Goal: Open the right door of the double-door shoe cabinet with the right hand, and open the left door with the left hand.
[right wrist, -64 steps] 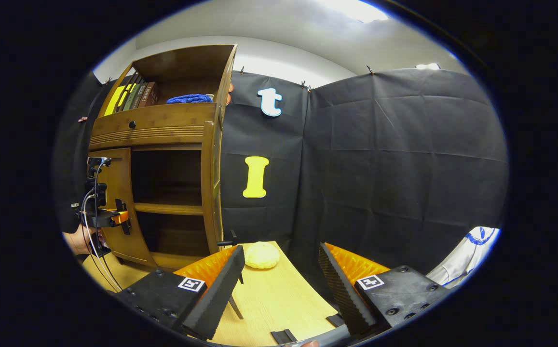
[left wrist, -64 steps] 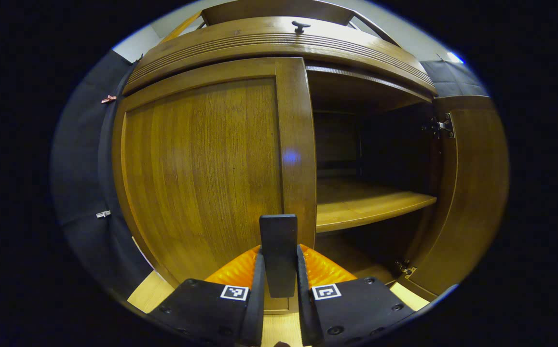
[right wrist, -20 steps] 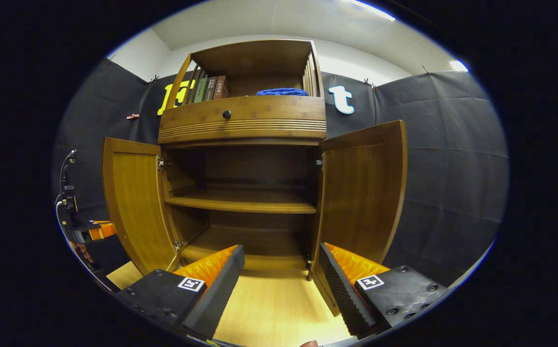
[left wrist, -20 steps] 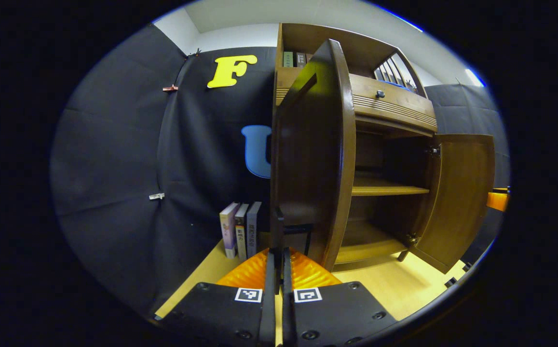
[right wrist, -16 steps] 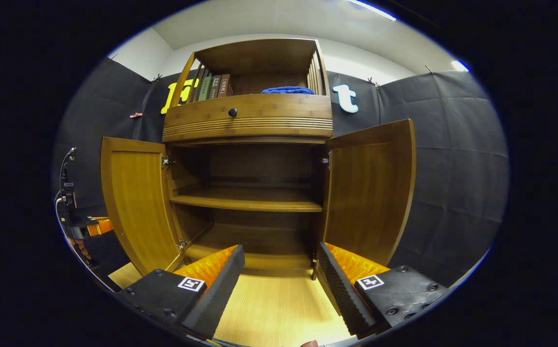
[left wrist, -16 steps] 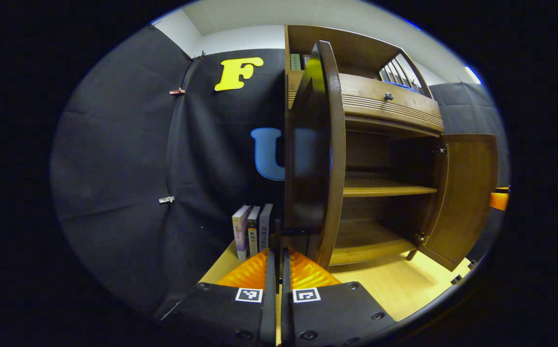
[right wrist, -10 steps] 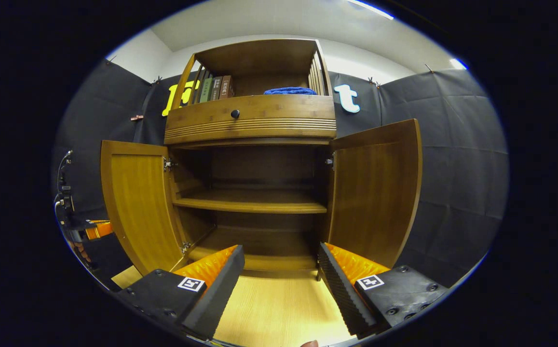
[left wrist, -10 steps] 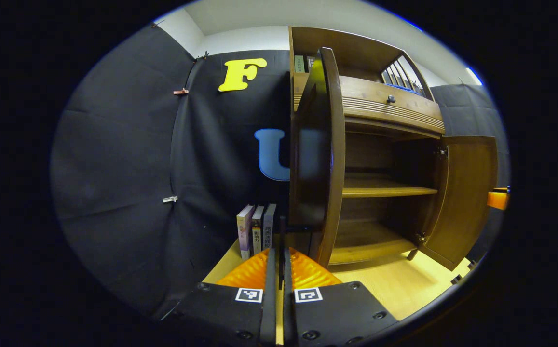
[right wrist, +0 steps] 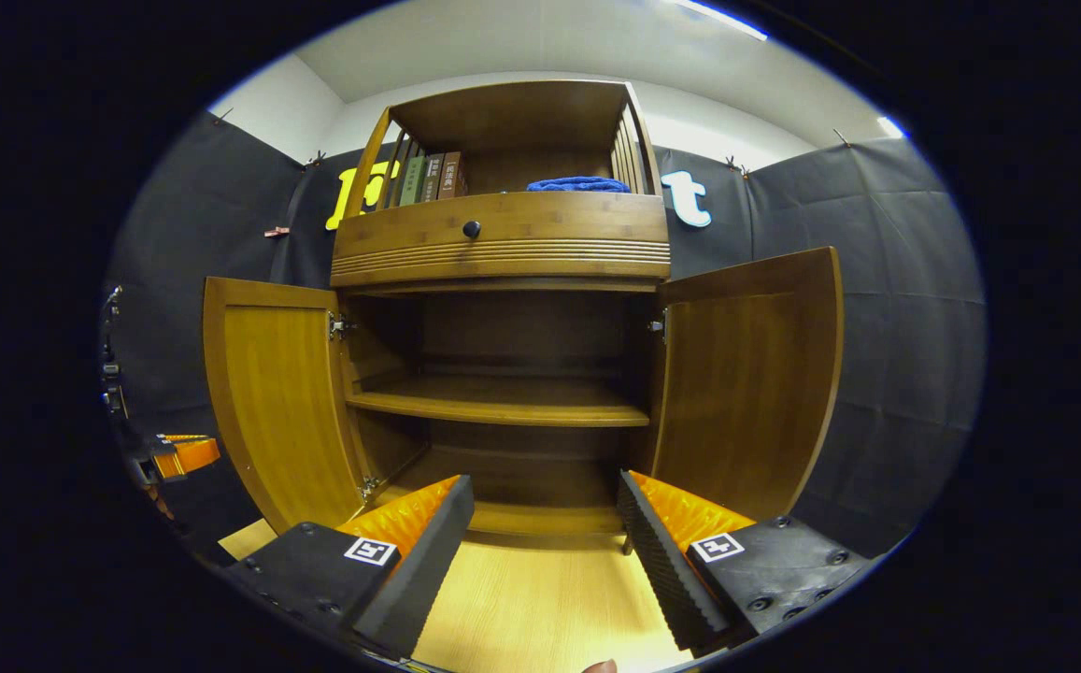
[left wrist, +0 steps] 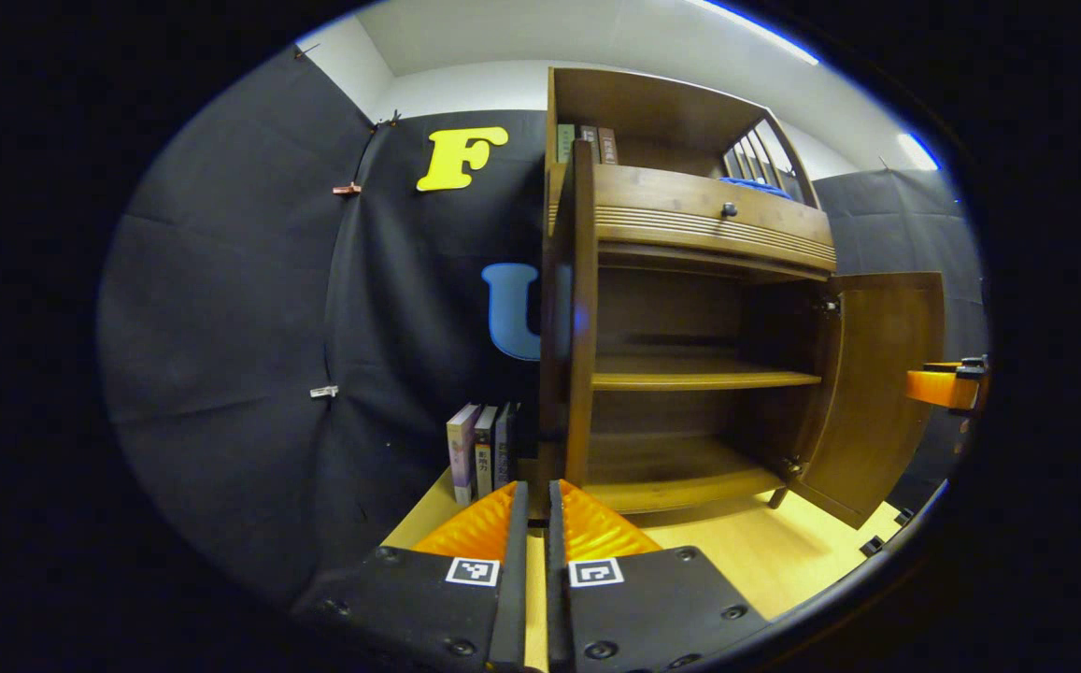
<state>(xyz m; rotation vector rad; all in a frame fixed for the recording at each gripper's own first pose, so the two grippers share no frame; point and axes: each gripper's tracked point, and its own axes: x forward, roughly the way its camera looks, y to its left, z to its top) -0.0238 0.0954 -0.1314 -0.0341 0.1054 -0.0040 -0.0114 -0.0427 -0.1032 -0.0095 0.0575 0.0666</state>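
Observation:
The wooden shoe cabinet [right wrist: 503,248] stands with both doors swung wide. In the right gripper view its left door [right wrist: 278,402] and right door [right wrist: 746,374] flank two bare shelves. My right gripper [right wrist: 543,486] hangs open in front of the cabinet, holding nothing. In the left gripper view the left door [left wrist: 570,308] shows edge-on just ahead, and the right door [left wrist: 876,374] stands open farther off. My left gripper [left wrist: 538,486] is a little short of the left door's lower edge, its fingers almost together with nothing seen between them.
Three books [left wrist: 479,449] stand on the light wooden table [right wrist: 540,608] left of the cabinet. The top shelf holds books [right wrist: 428,178] and a blue cloth [right wrist: 577,184]. A drawer knob [right wrist: 472,228] sits above the doors.
The left door has swung from shut to fully open. My left gripper, which held the handle, has now drawn back from the door. My right gripper turned to face the cabinet, open throughout.

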